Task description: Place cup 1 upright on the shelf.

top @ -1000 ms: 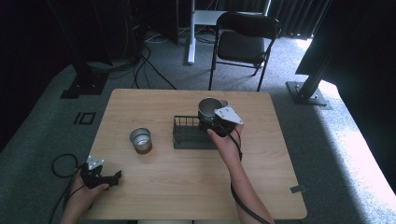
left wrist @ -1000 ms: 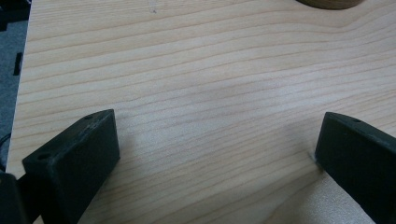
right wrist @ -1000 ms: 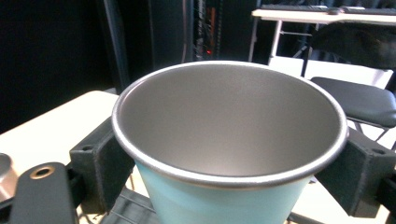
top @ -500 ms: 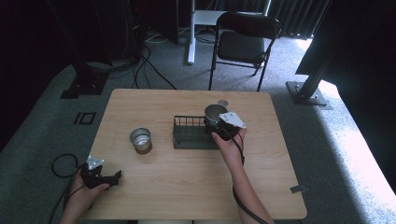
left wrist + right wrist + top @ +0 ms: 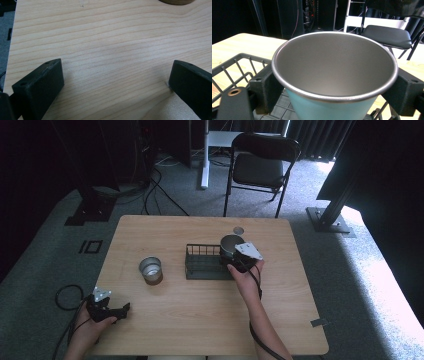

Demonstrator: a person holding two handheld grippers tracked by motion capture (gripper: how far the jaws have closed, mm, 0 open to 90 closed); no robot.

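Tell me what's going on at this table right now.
A person is working with a gripper in each hand. The right gripper holds a light blue metal cup by its sides, upright, over the right end of a black wire basket. The left gripper rests open near the table's front left corner, holding nothing. A second metal cup stands left of the basket.

No text, label, brand, number or sign can be read in any of the views. The steel cup (image 5: 334, 75) with its pale blue outside is plain, and the wire basket (image 5: 205, 262) and the wooden desk (image 5: 200, 320) carry no lettering.
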